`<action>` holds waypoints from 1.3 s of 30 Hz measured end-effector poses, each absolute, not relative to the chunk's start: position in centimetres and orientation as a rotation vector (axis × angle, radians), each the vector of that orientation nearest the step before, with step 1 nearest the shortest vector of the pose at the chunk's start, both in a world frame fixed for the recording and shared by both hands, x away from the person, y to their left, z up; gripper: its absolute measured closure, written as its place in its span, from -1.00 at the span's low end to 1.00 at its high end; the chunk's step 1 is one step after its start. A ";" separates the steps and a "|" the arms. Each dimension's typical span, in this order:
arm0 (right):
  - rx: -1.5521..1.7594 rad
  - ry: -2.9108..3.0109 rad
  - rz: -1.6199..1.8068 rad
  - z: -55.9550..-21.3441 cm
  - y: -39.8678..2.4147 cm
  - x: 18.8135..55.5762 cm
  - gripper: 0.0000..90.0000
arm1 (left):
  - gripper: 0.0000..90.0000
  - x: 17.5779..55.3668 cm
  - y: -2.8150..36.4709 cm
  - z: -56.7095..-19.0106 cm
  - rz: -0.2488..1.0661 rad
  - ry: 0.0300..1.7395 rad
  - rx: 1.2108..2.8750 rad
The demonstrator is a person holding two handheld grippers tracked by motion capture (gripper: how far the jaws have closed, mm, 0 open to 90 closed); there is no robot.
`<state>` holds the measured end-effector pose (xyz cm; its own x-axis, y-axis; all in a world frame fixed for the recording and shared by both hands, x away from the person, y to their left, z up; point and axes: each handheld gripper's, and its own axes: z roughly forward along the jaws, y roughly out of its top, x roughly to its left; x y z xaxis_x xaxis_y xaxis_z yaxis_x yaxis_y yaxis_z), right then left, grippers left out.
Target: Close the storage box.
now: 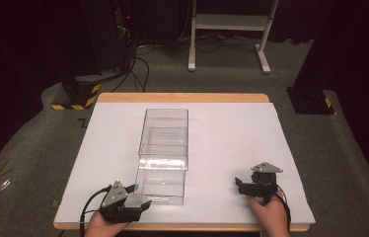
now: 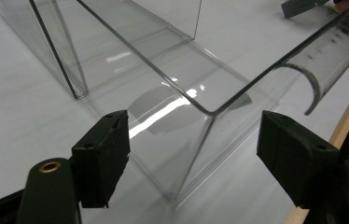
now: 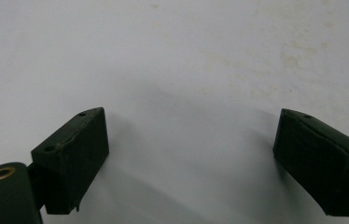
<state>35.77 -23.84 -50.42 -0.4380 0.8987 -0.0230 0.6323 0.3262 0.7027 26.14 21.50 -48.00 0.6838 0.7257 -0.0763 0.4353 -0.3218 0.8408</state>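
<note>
1. The big white table (image 1: 232, 138) carries a clear plastic box made of a tall outer sleeve and a pulled-out drawer (image 1: 162, 185). The sleeve sits around the middle and the drawer runs toward the near edge, left of centre.
2. The left gripper (image 1: 135, 195) is at the near-left part of the table, right at the drawer's front corner. I'd say the step is getting a hold on that front wall, so line the pads up square on it, not on the corner edge, which looks slippery.
3. In the left gripper view the drawer's corner (image 2: 210, 114) stands between the spread jaws, neither pad pressing it yet.
4. The right gripper (image 1: 241, 183) rests near the near-right corner, well apart from the box, jaws wide over bare table (image 3: 177, 70).
</note>
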 end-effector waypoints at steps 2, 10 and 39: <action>1.353 2.187 0.880 -50.4 -23.8 35.8 -0.77 | -0.39 26.2 21.6 -48.0 0.396 0.905 1.961; 1.352 2.187 0.879 -50.4 -23.8 35.8 -0.77 | -0.41 26.2 21.4 -48.1 0.400 0.912 1.958; 1.350 2.188 0.881 -50.4 -23.8 35.8 -0.76 | -0.17 27.5 21.6 -47.6 0.456 0.945 1.910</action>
